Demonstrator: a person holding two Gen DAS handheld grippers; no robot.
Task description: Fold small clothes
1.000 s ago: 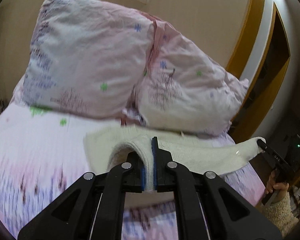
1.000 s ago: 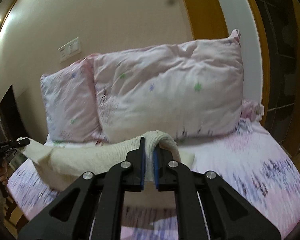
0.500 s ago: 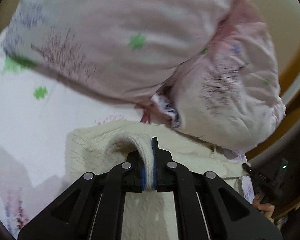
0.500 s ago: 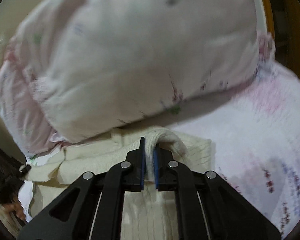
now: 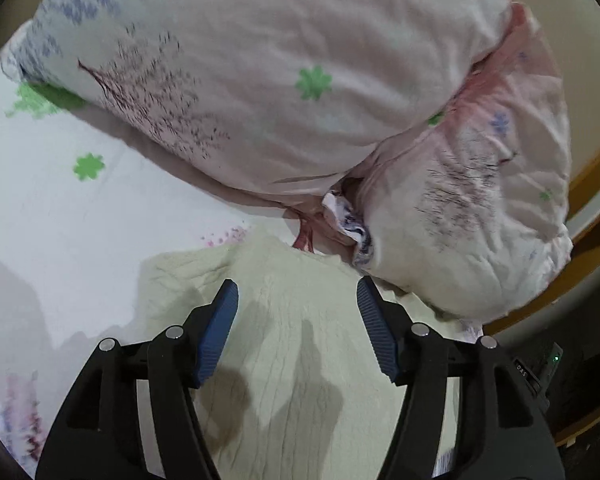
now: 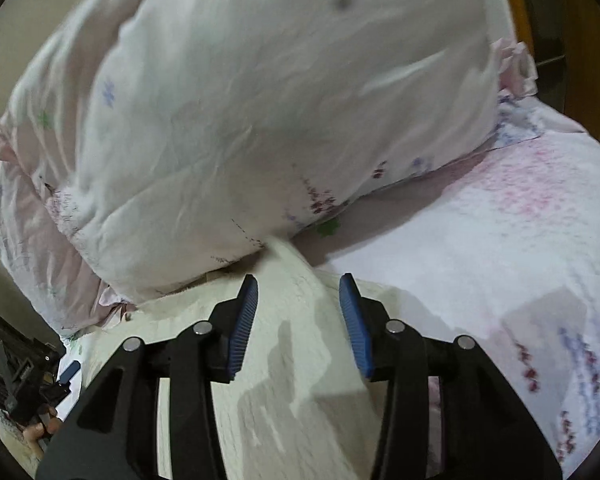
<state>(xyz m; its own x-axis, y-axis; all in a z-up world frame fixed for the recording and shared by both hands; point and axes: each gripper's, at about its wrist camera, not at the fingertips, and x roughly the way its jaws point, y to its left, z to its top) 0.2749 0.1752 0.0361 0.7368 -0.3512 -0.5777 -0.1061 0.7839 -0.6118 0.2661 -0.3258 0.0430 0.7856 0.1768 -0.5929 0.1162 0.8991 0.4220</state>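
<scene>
Left gripper and right gripper: both with jaws spread apart and holding nothing, poised over a cream knit garment, where half a second ago each was clamped on a raised pinch of it. The garment now lies flat on the floral bedsheet, faintly ribbed and creased, its far edge touching two pink flowered pillows. Beyond the pillows, a wooden door frame. No containers are visible.
</scene>
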